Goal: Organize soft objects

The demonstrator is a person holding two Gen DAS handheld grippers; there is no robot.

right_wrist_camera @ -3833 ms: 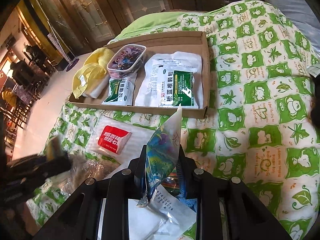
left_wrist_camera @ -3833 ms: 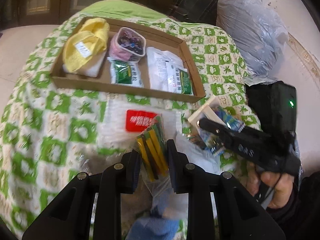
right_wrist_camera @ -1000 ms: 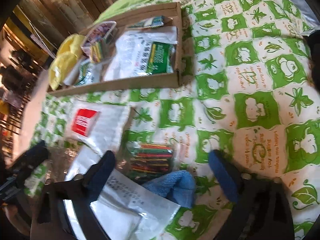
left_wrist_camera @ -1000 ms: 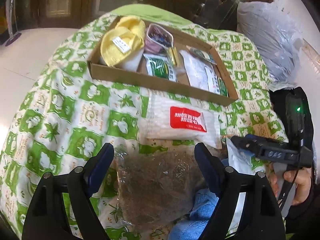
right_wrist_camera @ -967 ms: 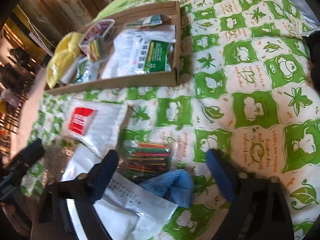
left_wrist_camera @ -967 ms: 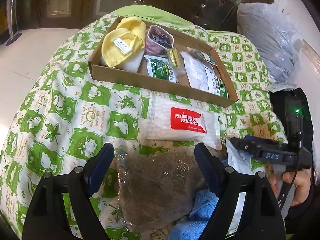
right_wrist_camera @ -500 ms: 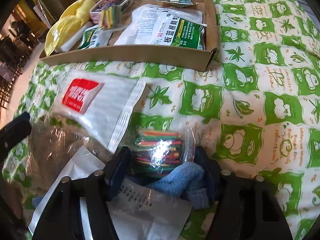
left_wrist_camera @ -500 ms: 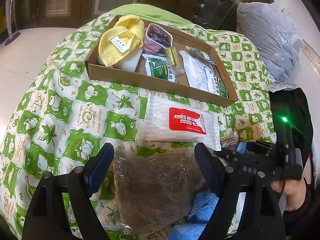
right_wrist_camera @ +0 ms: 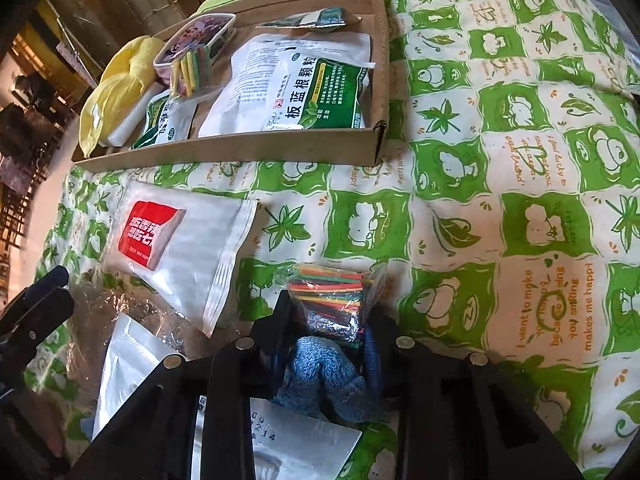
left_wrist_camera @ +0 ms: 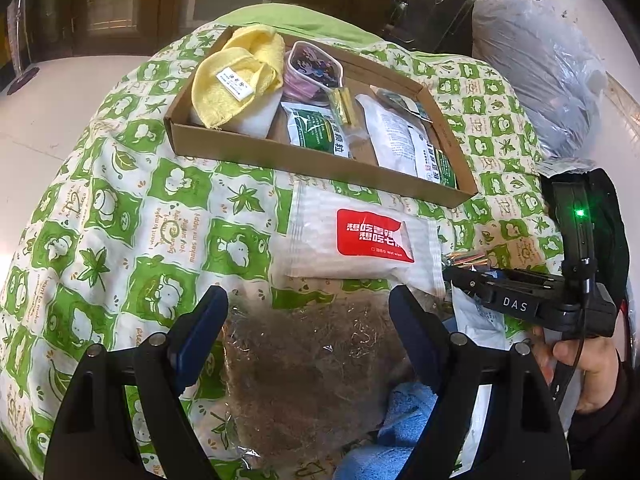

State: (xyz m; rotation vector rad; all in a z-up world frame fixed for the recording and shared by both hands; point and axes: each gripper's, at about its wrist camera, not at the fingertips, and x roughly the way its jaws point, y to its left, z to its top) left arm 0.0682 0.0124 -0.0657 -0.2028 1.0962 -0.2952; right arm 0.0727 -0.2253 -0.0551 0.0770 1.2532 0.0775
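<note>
The right gripper (right_wrist_camera: 326, 322) is closing its jaws on a clear bag of coloured sticks (right_wrist_camera: 334, 300), with a blue knitted cloth (right_wrist_camera: 320, 372) bunched behind. The left gripper (left_wrist_camera: 308, 320) hangs open over a clear bag of brown fibre (left_wrist_camera: 308, 364). Pick-up is the step in hand; next comes a lift toward the shallow cardboard tray (right_wrist_camera: 224, 150) beyond.

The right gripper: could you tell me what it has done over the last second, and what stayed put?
The right gripper came down and is closing around the bag of coloured sticks and blue cloth. The left gripper, wipes pack and box are unchanged.
</note>
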